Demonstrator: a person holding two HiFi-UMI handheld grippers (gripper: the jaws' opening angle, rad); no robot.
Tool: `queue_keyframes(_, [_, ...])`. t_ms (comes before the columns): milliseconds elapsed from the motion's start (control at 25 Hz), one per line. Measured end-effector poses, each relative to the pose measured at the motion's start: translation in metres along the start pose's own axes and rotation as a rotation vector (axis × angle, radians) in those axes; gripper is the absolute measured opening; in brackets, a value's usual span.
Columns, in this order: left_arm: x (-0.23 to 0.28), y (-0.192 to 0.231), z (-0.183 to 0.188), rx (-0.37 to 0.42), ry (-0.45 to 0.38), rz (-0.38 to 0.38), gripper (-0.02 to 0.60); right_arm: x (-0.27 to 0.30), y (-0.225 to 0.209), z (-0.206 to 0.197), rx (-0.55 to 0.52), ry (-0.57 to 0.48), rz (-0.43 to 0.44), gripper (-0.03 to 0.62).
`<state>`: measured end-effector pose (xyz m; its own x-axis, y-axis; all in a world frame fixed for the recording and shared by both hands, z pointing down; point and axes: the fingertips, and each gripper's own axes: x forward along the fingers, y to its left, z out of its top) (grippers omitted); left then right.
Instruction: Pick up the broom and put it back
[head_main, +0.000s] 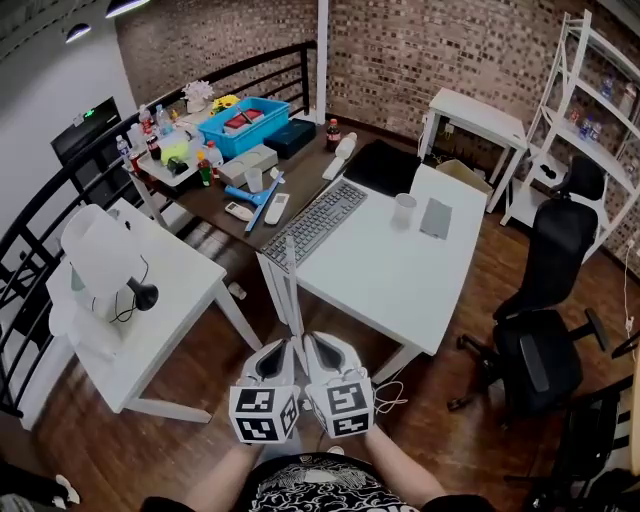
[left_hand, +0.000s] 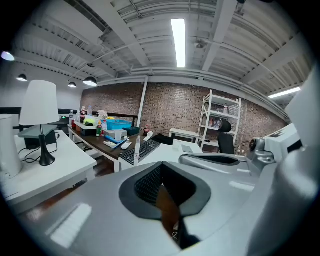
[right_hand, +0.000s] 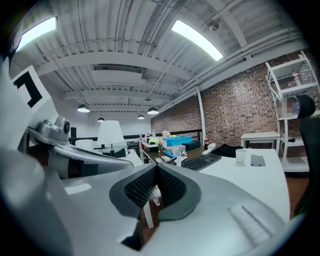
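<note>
Broom (head_main: 291, 290): seemingly thin white pole, upright against near corner of white surface (head_main: 400, 270). Left gripper (head_main: 282, 350) and right gripper (head_main: 316, 345) side by side just before that corner, pole's foot between them. Fingers of each pressed together, nothing held. Keyboard (head_main: 316, 222) on surface's far-left edge.

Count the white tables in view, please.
3. One white table at left holds the lamp; one in the middle holds the cup; one stands by the brick wall. Others may be hidden.
</note>
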<state>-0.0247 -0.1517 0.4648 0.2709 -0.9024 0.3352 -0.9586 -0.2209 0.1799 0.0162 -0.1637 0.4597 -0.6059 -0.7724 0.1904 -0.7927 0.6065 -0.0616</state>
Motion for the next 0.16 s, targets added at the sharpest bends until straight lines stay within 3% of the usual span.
queue_keyframes(160, [-0.008,-0.012,-0.003,0.016,0.002,-0.002,0.005,-0.014,0.002,-0.001,0.008,-0.006,-0.002,0.000])
